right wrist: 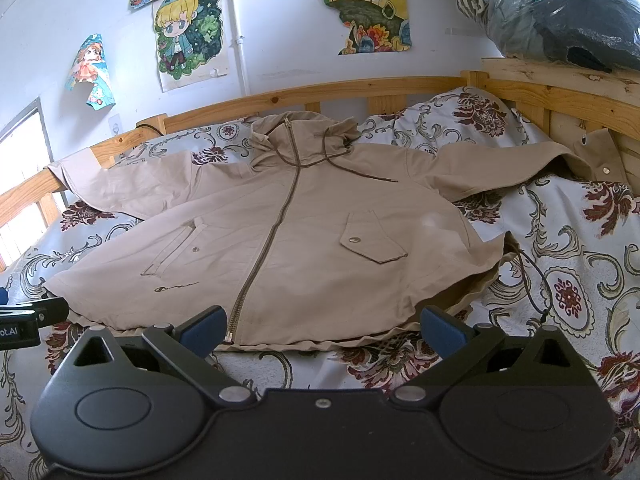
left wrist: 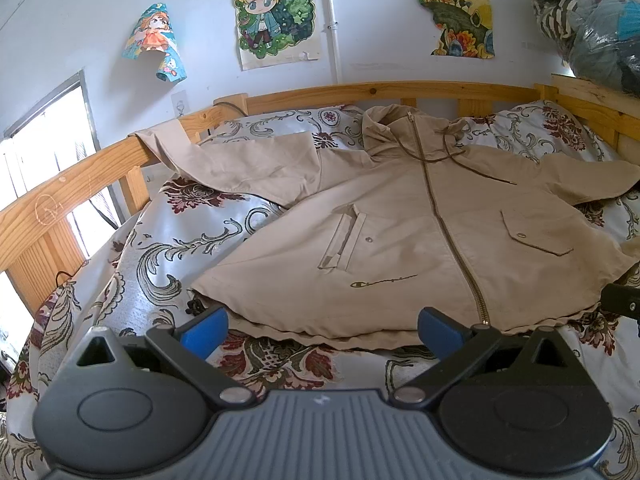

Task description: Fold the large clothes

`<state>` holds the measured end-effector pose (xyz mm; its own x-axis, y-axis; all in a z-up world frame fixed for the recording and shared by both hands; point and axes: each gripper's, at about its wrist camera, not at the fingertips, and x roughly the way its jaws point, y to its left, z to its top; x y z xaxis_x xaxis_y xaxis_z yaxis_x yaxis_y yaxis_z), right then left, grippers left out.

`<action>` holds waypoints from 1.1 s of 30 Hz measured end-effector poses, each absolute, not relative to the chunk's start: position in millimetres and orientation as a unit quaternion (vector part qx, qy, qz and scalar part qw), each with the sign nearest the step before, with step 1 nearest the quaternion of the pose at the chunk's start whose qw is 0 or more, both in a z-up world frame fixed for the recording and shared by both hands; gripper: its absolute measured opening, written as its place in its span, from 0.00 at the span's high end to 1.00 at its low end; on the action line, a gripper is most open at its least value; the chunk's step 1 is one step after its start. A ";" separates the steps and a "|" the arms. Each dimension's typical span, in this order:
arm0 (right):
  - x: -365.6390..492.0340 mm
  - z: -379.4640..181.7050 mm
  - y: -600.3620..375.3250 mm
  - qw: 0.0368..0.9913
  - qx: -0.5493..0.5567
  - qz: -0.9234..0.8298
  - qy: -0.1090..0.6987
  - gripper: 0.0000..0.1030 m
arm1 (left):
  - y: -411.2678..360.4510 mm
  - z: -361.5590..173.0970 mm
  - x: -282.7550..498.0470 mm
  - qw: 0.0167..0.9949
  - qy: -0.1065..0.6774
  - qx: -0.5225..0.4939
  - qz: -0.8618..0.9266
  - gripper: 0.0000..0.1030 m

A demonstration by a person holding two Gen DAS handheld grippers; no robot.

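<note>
The beige hooded jacket (left wrist: 400, 216) lies face up and zipped on the floral bedspread (left wrist: 168, 240), hood toward the wooden bed rail (left wrist: 360, 92), hem toward the cameras, nothing folded yet.

Starting at the left: the jacket's left-hand sleeve (left wrist: 224, 164) runs out over the bedspread and its cuff (left wrist: 160, 140) drapes over the rail. If that sleeve is pulled inward quickly the cuff could catch on the wood and drag the whole body askew.

The left gripper (left wrist: 320, 330) hovers just short of the hem (left wrist: 320, 334), jaws spread wide and holding nothing. A shallow bite there would likely take only the top layer — the front would lift and the back stay down.

In the middle, the zipper (right wrist: 272, 236) makes a stiff line that may resist a clean crease, and the loose drawcord (right wrist: 352, 170) could end up trapped in a fold.

The right gripper (right wrist: 324, 330) is likewise wide open and empty at the hem beside the zipper's end. Right of it a dark hem cord (right wrist: 536, 284) trails onto the bedspread and might snag a finger.

Farthest right, the other sleeve (right wrist: 500, 168) rides up over rumpled bedding — its snap cuff (right wrist: 600, 160) rests near the rail, so it may slide back after folding.
</note>
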<state>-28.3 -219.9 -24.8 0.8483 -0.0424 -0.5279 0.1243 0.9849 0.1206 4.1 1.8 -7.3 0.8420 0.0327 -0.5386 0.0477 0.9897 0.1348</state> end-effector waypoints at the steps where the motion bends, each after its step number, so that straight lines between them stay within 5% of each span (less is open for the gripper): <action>1: -28.5 -24.7 -220.1 0.958 0.075 -0.043 0.272 0.01 | 1.6 -7.2 4.2 0.957 0.281 0.072 -0.004 0.01; 33: -25.8 -30.1 -220.1 0.953 0.079 -0.047 0.290 0.01 | 0.3 -19.8 9.5 0.945 0.322 0.057 -0.015 0.01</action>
<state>-25.8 -220.1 -30.1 0.8280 -0.0431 -0.5591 0.1342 0.9833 0.1229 9.5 0.3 -19.8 0.7922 0.0089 -0.6101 0.0643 0.9931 0.0979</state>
